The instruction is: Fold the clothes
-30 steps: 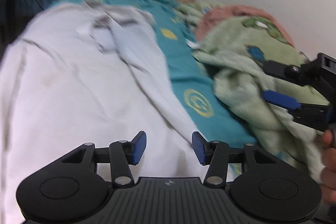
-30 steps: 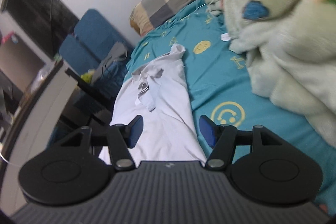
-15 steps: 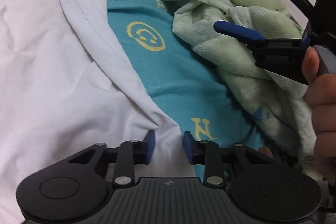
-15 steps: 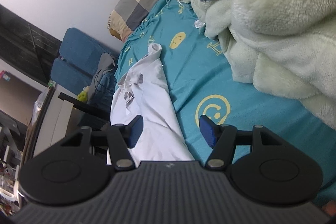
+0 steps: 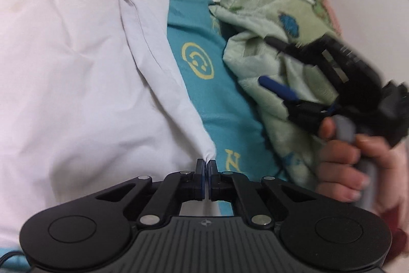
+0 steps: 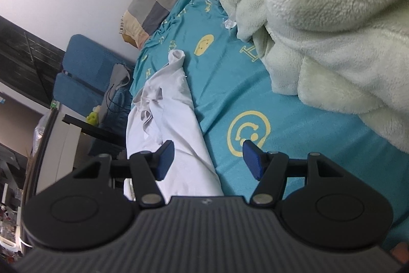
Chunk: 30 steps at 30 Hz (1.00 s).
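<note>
Left tool has just closed, pinching the white shirt at its hem corner. Right tool gapes, empty. Thin, limp cloth; likely sags, so grip corners.

You see the shirt as thin, smooth, creased white cloth; at three o'clock, the blanket is thick, fuzzy fleece; the sheet beneath is matt woven cotton.

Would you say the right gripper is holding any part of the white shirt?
No, the right gripper stands open with nothing pinched, above the white shirt.
</note>
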{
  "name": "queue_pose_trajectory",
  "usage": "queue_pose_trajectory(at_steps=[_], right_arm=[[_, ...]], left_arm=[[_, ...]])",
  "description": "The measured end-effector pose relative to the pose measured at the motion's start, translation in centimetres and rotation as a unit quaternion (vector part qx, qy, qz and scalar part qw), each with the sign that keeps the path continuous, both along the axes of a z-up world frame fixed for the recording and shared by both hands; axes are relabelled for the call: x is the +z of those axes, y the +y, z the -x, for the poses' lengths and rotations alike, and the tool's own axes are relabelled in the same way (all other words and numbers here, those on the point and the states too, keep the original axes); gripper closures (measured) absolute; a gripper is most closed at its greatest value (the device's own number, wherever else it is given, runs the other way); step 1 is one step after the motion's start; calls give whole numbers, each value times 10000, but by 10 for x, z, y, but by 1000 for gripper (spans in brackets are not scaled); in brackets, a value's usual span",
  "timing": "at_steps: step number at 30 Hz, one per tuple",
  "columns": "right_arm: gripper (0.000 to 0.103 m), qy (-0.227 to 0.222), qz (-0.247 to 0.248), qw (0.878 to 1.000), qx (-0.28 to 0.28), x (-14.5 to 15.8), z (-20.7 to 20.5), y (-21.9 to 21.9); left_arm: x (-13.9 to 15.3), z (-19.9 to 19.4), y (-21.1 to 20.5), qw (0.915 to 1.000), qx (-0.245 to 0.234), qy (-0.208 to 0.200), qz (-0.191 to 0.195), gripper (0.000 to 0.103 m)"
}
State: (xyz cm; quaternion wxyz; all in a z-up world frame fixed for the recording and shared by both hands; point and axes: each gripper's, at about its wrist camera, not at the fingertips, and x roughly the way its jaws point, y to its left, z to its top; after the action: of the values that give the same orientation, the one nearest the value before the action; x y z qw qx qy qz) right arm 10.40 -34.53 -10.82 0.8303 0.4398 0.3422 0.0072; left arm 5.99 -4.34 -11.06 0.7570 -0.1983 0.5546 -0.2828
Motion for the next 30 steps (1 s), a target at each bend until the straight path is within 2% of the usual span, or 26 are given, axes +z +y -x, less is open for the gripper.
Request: queue_pose_trajectory(at_steps=[3, 5, 8, 11, 14, 16, 18, 20, 24, 30], right_arm=[[40, 9, 40, 10000, 46, 0, -2, 3], [40, 14, 74, 9999, 82, 0, -4, 6], [40, 62, 145, 9998, 143, 0, -8, 10], [40, 91, 249, 9994, 227, 1, -12, 16], [40, 99, 391, 9987, 317, 3, -12, 22], [40, 102, 530, 9979, 347, 6, -11, 27], [40, 85, 678, 9969, 394, 9, -11, 33], [40, 57, 800, 9958, 445, 11, -14, 38], [40, 11, 889, 9944, 573, 12, -23, 48], [40, 88, 976, 9929, 671, 4, -39, 55]], left_arm=[[16, -8, 44, 9996, 140, 247, 8, 101], [19, -14, 71, 9986, 287, 347, -270, 101], [5, -22, 93, 9939, 436, 546, -857, 101], [-16, -27, 100, 9890, 467, 707, -1211, 101], [-18, -29, 105, 9901, 404, 752, -1113, 99], [-12, -32, 109, 9918, 384, 683, -1011, 89], [-5, -39, 113, 9932, 411, 600, -909, 68], [2, -53, 117, 9941, 555, 467, -807, 56], [4, -111, 117, 9913, 1233, 125, -450, 49], [-25, -218, 90, 9757, 2127, -468, -258, 50]])
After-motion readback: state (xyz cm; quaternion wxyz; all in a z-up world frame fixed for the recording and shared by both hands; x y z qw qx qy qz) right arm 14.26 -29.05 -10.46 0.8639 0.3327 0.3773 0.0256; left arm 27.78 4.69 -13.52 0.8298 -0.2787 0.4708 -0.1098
